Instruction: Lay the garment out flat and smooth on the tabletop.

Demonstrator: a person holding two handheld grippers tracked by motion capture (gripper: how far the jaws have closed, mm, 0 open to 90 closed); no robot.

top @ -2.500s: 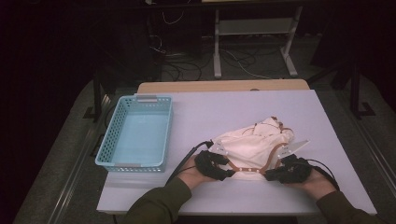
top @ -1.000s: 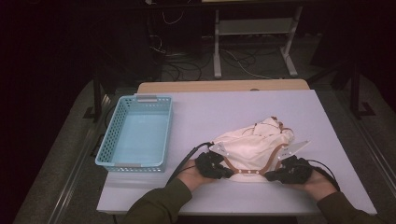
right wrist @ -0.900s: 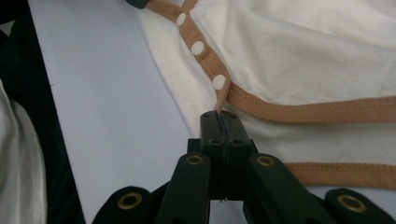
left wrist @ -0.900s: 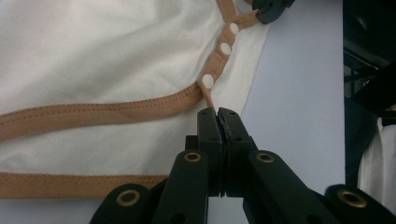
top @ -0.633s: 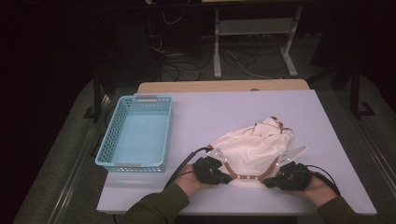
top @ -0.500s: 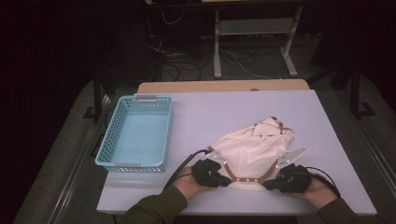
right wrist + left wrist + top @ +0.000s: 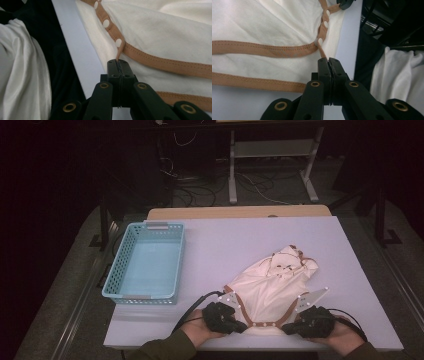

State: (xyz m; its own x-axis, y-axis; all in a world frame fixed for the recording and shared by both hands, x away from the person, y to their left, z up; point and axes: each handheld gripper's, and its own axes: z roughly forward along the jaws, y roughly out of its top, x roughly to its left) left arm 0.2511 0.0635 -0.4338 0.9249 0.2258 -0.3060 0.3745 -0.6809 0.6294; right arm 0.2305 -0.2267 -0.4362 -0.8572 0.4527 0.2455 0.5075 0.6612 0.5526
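Note:
A cream garment [image 7: 272,280] with tan trim and white snaps lies on the pale table [image 7: 235,240], its bottom edge at the near side. My left gripper [image 7: 241,327] is shut on the snap strip's end at the garment's near left corner. In the left gripper view the black jaws [image 7: 328,60] pinch the tan trim [image 7: 262,48] just below a snap. My right gripper [image 7: 287,329] is shut on the same strip's other end; the right gripper view shows its tips [image 7: 118,61] clamped on the trim [image 7: 160,62]. The strip runs taut between both grippers.
A light blue plastic basket [image 7: 142,296] stands empty at the table's left. The table's near edge runs right under both hands. Dark floor, cables and a metal stand [image 7: 235,165] lie beyond the far edge. The person's white clothing [image 7: 397,75] hangs beside the table.
Both hands have drawn back toward the table's near edge and a little apart, dragging the garment's bottom edge with them and stretching it flatter. Both grips are unchanged.

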